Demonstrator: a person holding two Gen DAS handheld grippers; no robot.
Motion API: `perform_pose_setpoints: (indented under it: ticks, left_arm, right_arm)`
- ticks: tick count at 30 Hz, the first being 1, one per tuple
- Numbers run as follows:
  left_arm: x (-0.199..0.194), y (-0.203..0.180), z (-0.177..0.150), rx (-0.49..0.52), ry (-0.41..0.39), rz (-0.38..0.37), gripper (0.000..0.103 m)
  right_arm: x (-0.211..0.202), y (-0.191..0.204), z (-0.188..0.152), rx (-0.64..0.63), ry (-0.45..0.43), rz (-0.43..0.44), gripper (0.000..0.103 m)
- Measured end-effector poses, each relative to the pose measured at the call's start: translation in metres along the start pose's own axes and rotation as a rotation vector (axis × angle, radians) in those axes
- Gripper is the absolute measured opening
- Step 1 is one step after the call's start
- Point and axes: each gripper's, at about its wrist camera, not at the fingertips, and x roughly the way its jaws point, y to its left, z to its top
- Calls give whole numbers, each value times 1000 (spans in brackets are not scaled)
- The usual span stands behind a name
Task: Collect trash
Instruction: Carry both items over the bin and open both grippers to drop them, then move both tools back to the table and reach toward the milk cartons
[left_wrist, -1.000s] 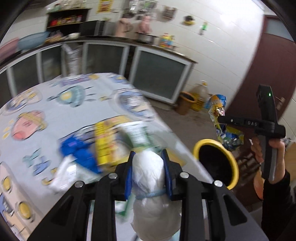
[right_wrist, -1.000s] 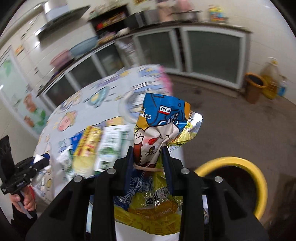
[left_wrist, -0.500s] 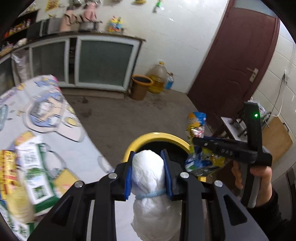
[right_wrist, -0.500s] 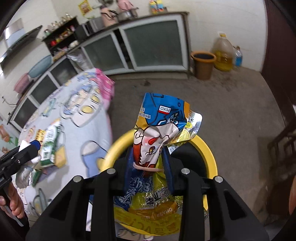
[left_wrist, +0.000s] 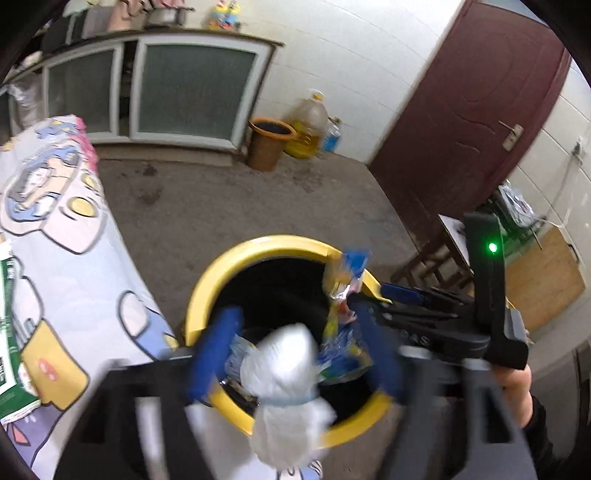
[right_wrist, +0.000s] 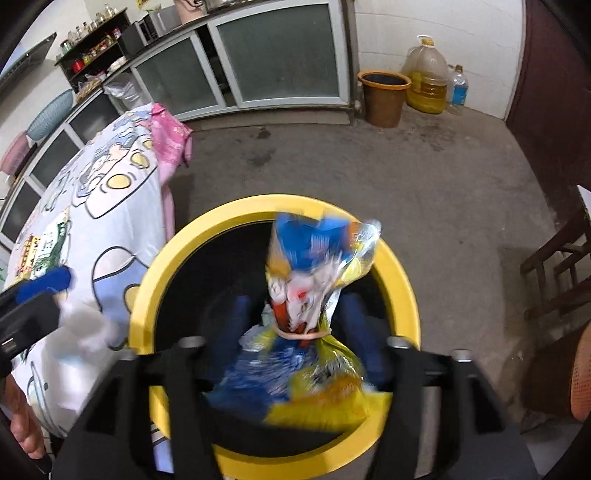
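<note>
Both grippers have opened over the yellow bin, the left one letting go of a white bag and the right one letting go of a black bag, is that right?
Not quite: the right gripper is letting go of a blue and yellow snack bag, not a black one, as the right wrist view shows. The rest holds: both are open over the yellow bin, the left gripper releasing the white bag.

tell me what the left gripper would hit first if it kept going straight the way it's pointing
Probably the white bag loose between the fingers of the left gripper, then the yellow bin's dark inside; depth is unclear.
</note>
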Motion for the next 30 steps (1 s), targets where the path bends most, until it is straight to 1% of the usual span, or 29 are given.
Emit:
perform_pose_setpoints:
  ticks: [2, 3, 5, 8, 10, 12, 15, 18, 20, 24, 27, 29, 30]
  left_arm:
    - [-5, 2, -1, -11, -26, 1, 88]
    - [-7, 4, -3, -20, -31, 2, 91]
    - [-12, 8, -4, -37, -48, 29, 94]
    - [-23, 12, -7, -43, -65, 31, 95]
    - [-30, 16, -9, -40, -72, 36, 95]
    - [-42, 21, -10, -39, -88, 56, 95]
    - [-63, 31, -11, -37, -115, 70, 95]
    - [-91, 46, -18, -17, -146, 107, 95]
    - [-112, 59, -24, -10, -168, 145, 95]
    - [-153, 94, -39, -35, -191, 182, 95]
    - [-189, 126, -59, -54, -202, 254, 95]
    - [-213, 149, -76, -68, -211, 301, 95]
    - [-223, 160, -84, -69, -206, 321, 95]
  right_arm:
    - [0, -6, -1, 26, 6, 18, 66]
    - [-1, -9, -2, 36, 5, 13, 66]
    - [-4, -15, -4, 47, -5, 6, 66]
    - [-11, -18, -8, 60, -13, 35, 66]
    - [-15, -17, -10, 53, -17, 34, 66]
    - [-21, -13, -10, 47, -23, 35, 66]
    - [-28, -3, -8, 34, -39, 60, 66]
    - [-36, 16, -5, 11, -51, 89, 66]
    - [-40, 34, -4, -20, -56, 120, 66]
    - [-43, 75, -2, -86, -56, 167, 66]
    - [-44, 103, -1, -128, -45, 199, 67]
    - [-45, 129, 0, -173, -41, 218, 68]
    - [-46, 142, 0, -194, -42, 225, 70]
